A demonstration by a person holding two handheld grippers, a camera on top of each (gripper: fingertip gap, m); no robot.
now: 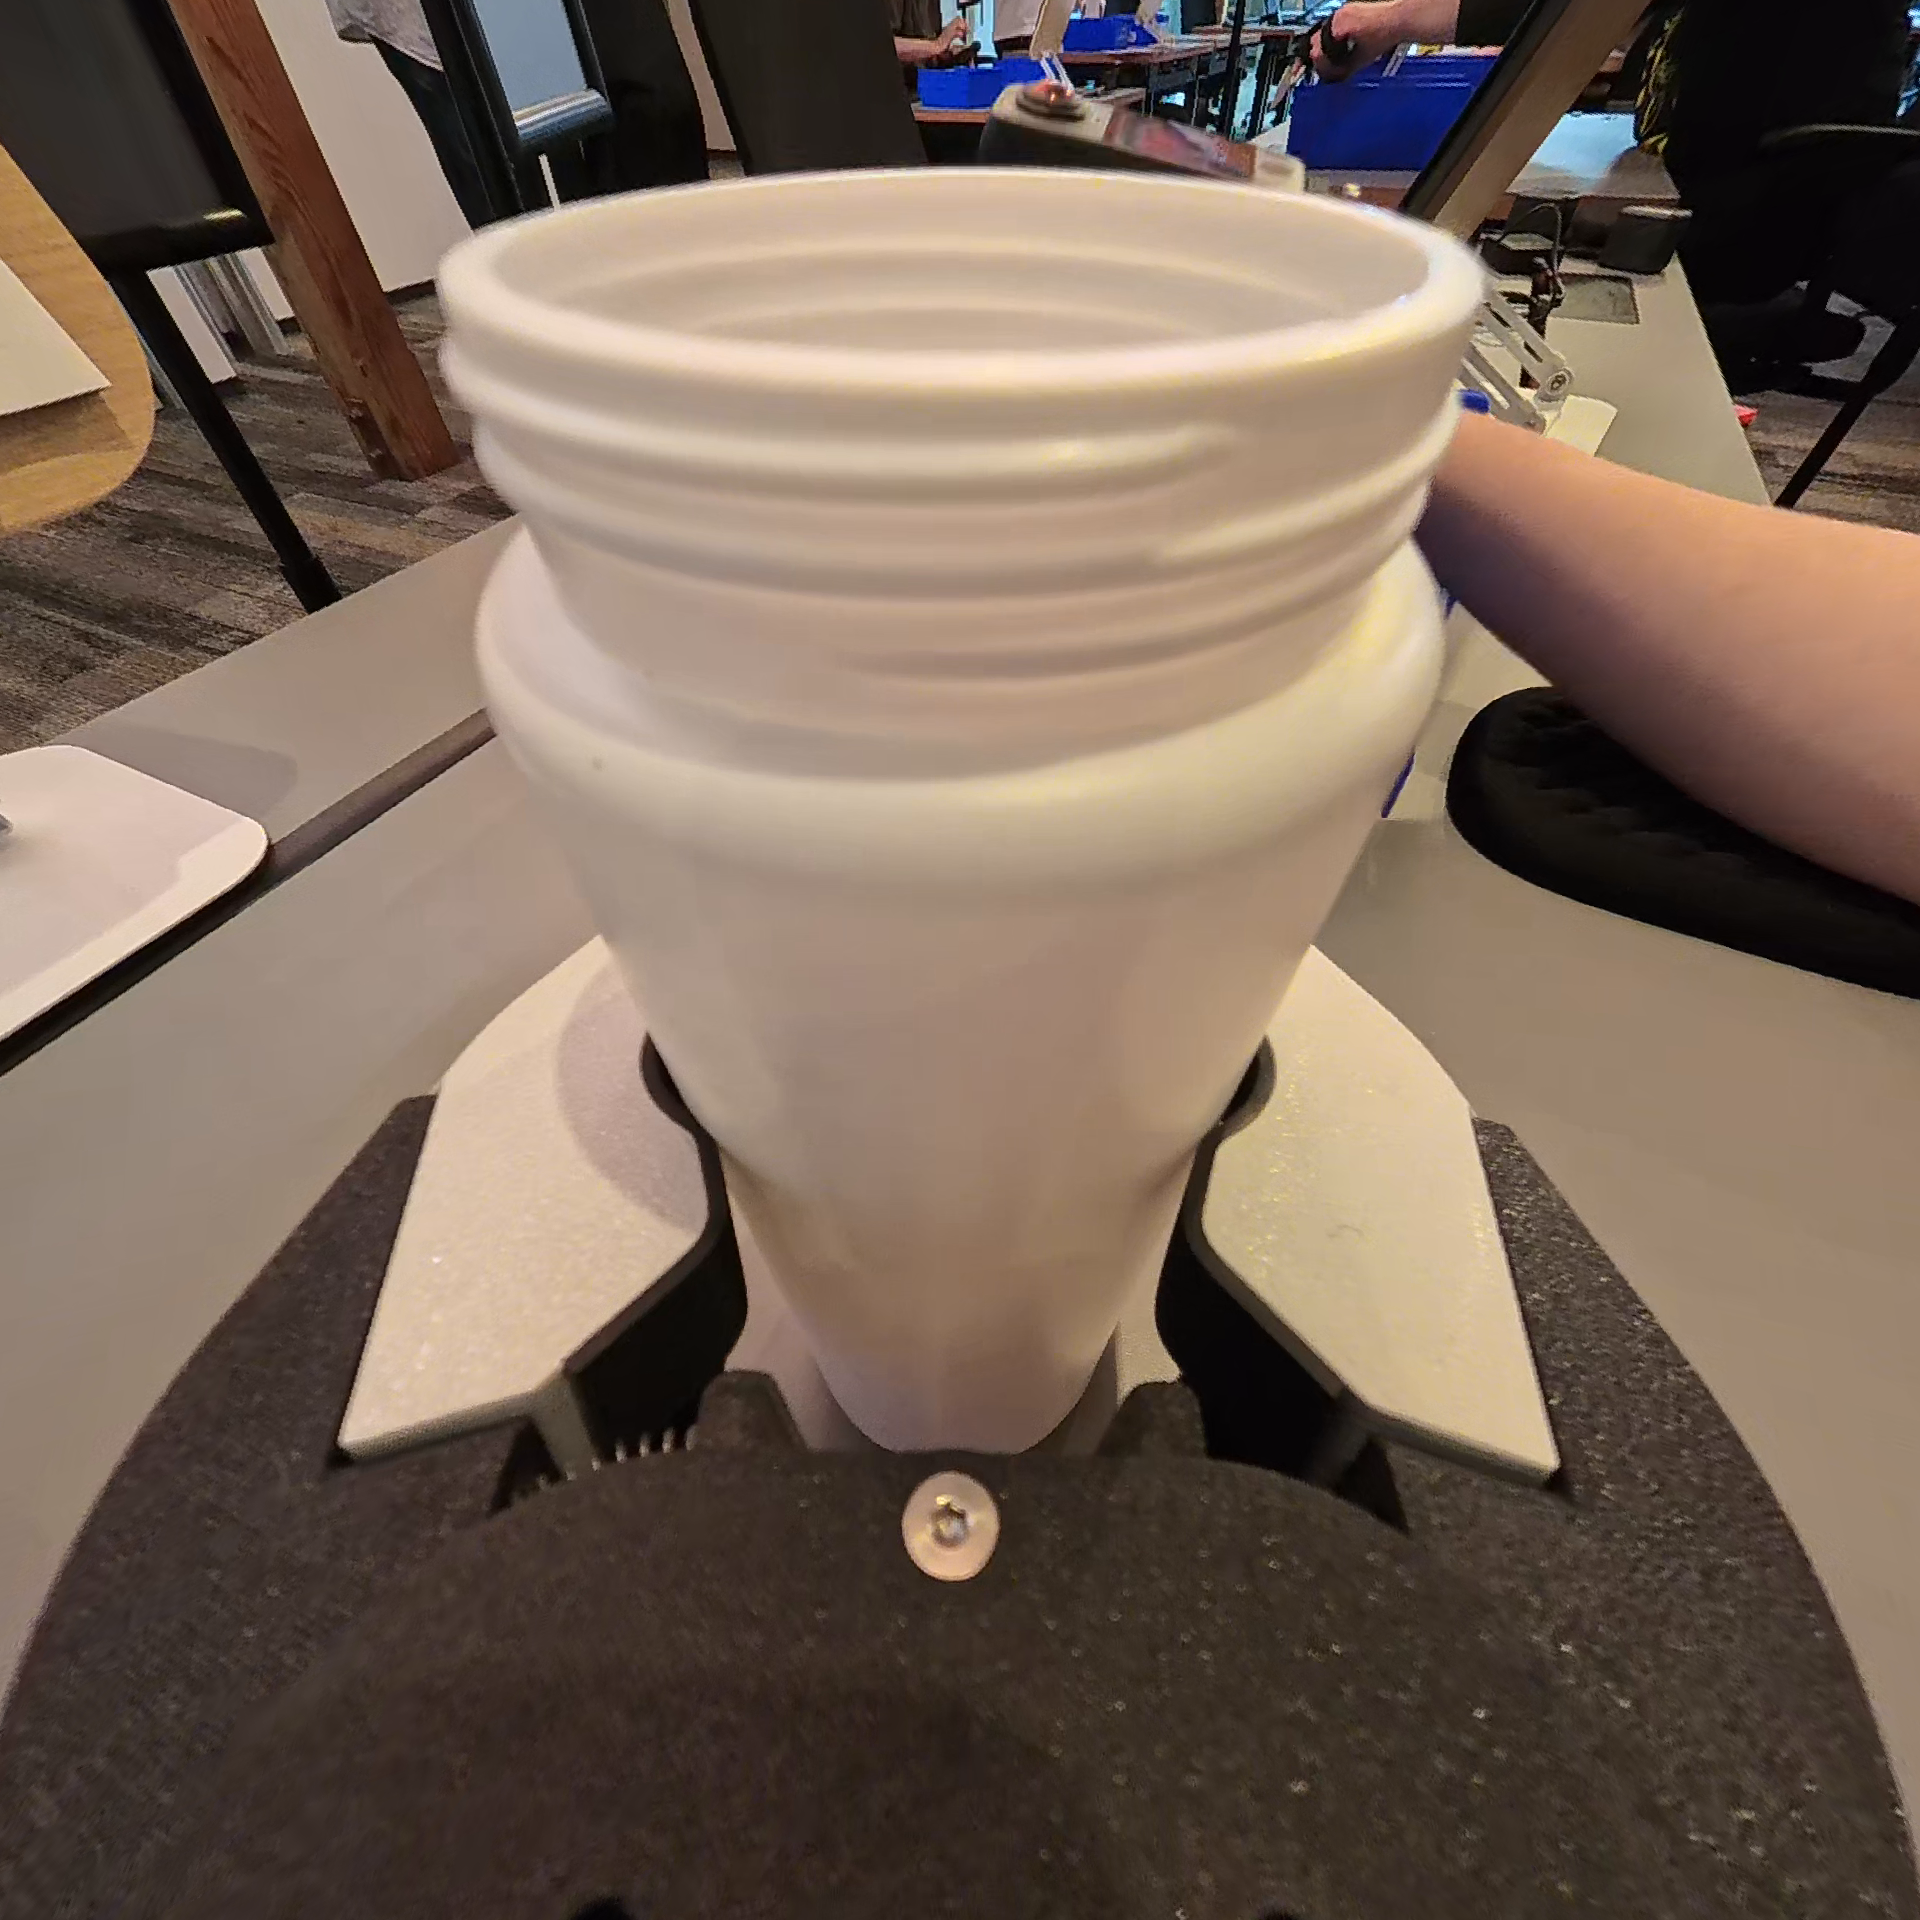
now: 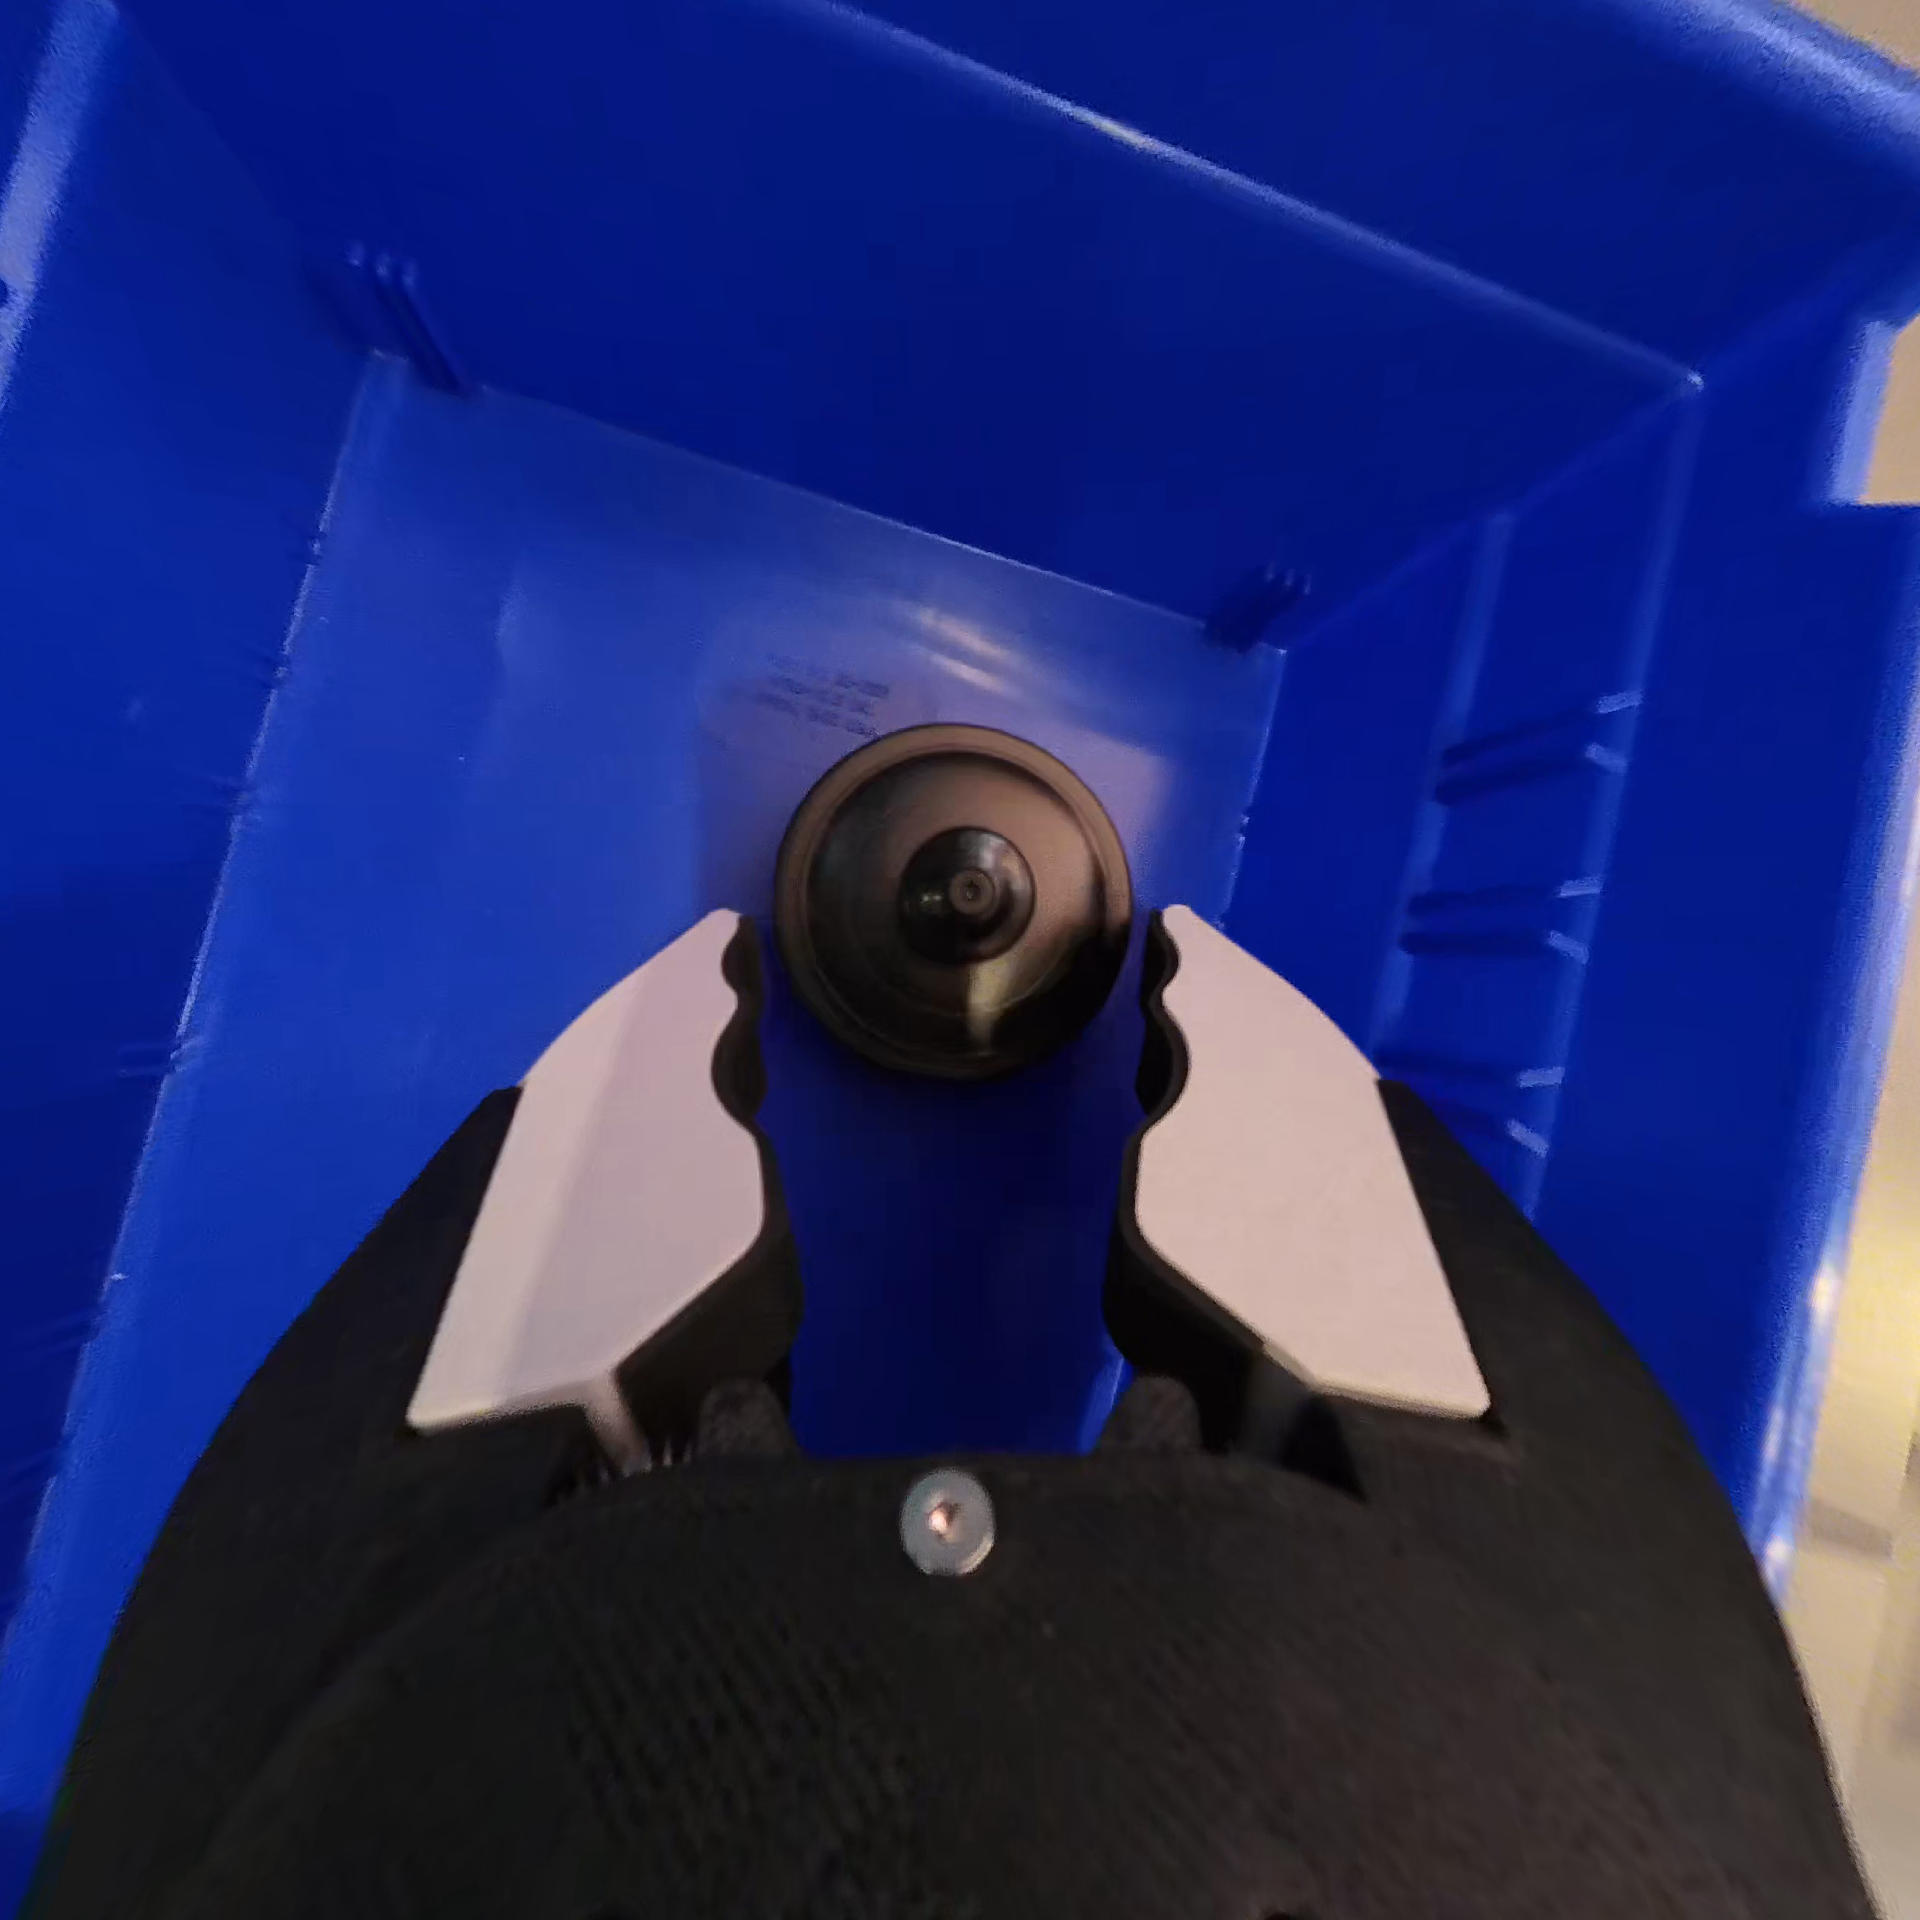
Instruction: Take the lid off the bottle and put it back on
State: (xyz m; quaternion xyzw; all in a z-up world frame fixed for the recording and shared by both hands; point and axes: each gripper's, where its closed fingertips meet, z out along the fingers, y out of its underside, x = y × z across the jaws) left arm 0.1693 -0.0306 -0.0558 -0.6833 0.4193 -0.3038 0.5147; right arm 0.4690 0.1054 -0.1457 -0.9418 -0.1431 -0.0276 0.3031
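Observation:
A white plastic bottle (image 1: 956, 935) with a wide threaded neck stands open, with no lid on it, in the left wrist view. My left gripper (image 1: 961, 1070) is shut on its lower body, one finger on each side. In the right wrist view a round black lid (image 2: 956, 831) with a raised knob in its middle lies on the floor of a blue bin (image 2: 520, 831). My right gripper (image 2: 951, 925) is open and empty just above the lid, with a fingertip on either side of it and no contact.
The bottle rests over a grey table (image 1: 260, 1091). A person's forearm (image 1: 1662, 675) reaches in from the right over a black pad (image 1: 1662, 914). A white flat base (image 1: 104, 873) sits at the left edge. The bin's walls surround the right gripper closely.

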